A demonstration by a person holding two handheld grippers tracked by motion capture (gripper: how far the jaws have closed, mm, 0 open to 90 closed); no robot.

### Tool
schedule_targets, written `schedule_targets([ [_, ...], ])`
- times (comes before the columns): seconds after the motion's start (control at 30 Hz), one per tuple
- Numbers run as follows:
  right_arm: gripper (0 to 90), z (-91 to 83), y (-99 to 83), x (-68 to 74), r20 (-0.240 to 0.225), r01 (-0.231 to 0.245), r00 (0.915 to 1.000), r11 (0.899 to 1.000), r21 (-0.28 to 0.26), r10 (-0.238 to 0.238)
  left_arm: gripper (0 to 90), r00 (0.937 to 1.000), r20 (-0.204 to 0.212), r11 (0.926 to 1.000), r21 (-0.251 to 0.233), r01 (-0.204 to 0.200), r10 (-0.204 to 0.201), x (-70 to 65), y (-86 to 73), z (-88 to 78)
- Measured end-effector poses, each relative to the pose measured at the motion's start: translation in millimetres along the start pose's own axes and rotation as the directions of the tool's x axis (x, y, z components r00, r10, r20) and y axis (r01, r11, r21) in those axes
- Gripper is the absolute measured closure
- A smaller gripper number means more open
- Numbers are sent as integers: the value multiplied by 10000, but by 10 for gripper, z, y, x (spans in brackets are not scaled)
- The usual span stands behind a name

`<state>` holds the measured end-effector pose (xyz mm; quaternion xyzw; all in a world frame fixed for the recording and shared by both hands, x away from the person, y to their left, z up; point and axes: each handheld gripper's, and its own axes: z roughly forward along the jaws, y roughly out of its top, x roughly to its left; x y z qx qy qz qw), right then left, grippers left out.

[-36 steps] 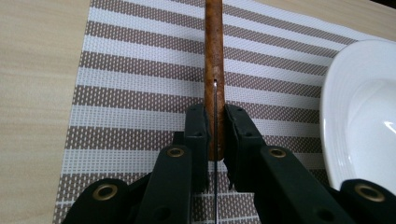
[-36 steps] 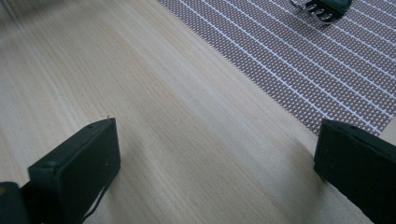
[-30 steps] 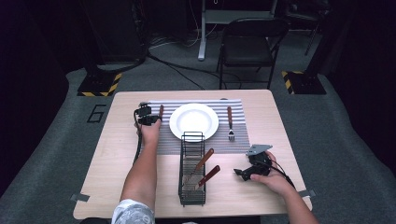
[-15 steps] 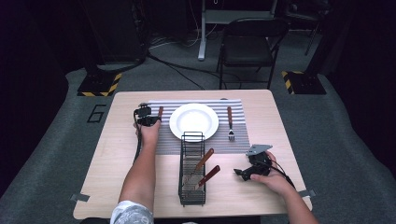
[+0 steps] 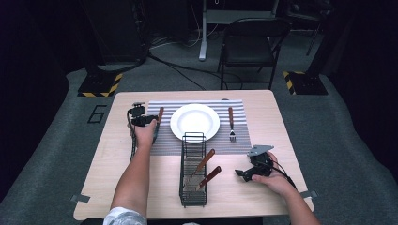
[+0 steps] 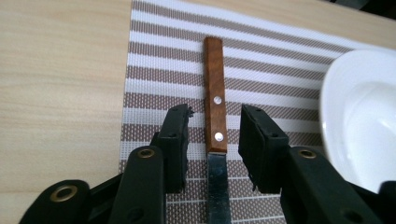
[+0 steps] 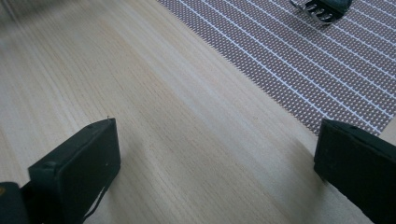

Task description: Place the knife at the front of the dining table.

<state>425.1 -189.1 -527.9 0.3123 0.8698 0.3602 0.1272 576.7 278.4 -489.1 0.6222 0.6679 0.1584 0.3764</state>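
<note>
A knife with a brown wooden handle [image 6: 215, 107] lies flat on the striped placemat [image 6: 154, 79], left of the white plate [image 6: 359, 116]. My left gripper [image 6: 215, 122] stands open astride the handle's lower end, with a small gap on each side. The high view has this gripper [image 5: 143, 121] at the mat's left edge, beside the knife [image 5: 160, 114]. My right gripper [image 5: 249, 170] rests open and empty over bare wood at the front right; its own view has the jaws wide apart [image 7: 215, 154], with fork tines [image 7: 322, 9] far ahead.
A black wire basket [image 5: 193, 187] stands at the front middle of the table and holds two wooden-handled utensils [image 5: 205, 161]. A fork [image 5: 231, 123] lies on the mat right of the plate [image 5: 195, 122]. A black chair [image 5: 248, 42] stands beyond the far edge.
</note>
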Motion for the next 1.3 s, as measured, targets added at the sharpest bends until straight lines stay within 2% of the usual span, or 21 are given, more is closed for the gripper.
schedule_targets([
  [0.1, 0, 0, 0, 0, -1, -2, 10000, 10000, -6, 2, 595, 9999, 159, 9999, -145, 0, 2, -1, -4, -55],
  [0.17, 0, 1, 0, 1, 14, 8, 10000, 10000, -8, -8, 586, 9994, 216, 9994, -214, -257, 261, -4, -23, -120],
  [0.23, 0, 2, -1, 1, 25, 20, 10000, 10000, -15, -20, 576, 9992, 241, 9992, -233, -324, 330, 0, -38, -168],
  [0.33, 0, 2, -1, 1, 27, 23, 10000, 10000, -14, -23, 554, 9980, 293, 9984, -27, -567, 568, 8, -35, -244],
  [0.5, 0, 2, -1, 2, 22, 12, 10000, 10000, -13, -12, 540, 9938, 565, 9952, -259, -948, 962, 9, -83, -410],
  [0.57, 0, 2, -1, 2, 24, 14, 10000, 10000, -15, -14, 530, 9936, 664, 9955, -307, -896, 915, 8, -104, -458],
  [0.63, 0, 2, -1, 2, 23, 11, 10000, 10000, -13, -11, 524, 9907, 733, 9929, -390, -1119, 1146, 20, -129, -517],
  [0.8, 0, 2, -1, 2, 23, 11, 10000, 10000, -14, -11, 498, 9859, 934, 9894, -562, -1340, 1388, 13, -177, -620],
  [0.9, 0, 2, -1, 2, 23, 11, 10000, 10000, -13, -11, 482, 9793, 912, 9824, -653, -1752, 1807, -7, -209, -702],
  [1.07, 0, 2, -1, 1, 27, 30, 10000, 10000, -18, -30, 444, 9737, 894, 9759, -806, -2028, 2097, -8, -275, -793],
  [1.1, 0, 2, -1, 2, 25, 14, 10000, 10000, -14, -14, 431, 9703, 890, 9725, -819, -2179, 2249, 9, -337, -836],
  [1.17, 0, 2, -1, 2, 25, 2, 10000, 10000, -12, -2, 423, 9690, 896, 9710, -863, -2228, 2303, 24, -377, -850],
  [1.2, 0, 2, -1, 2, 25, 10, 10000, 10000, -13, -10, 413, 9644, 842, 9673, -601, -2464, 2508, 61, -438, -878],
  [1.3, 0, 2, -1, 1, 30, 27, 10000, 10000, -19, -27, 376, 9629, 835, 9658, -599, -2522, 2566, 155, -568, -936],
])
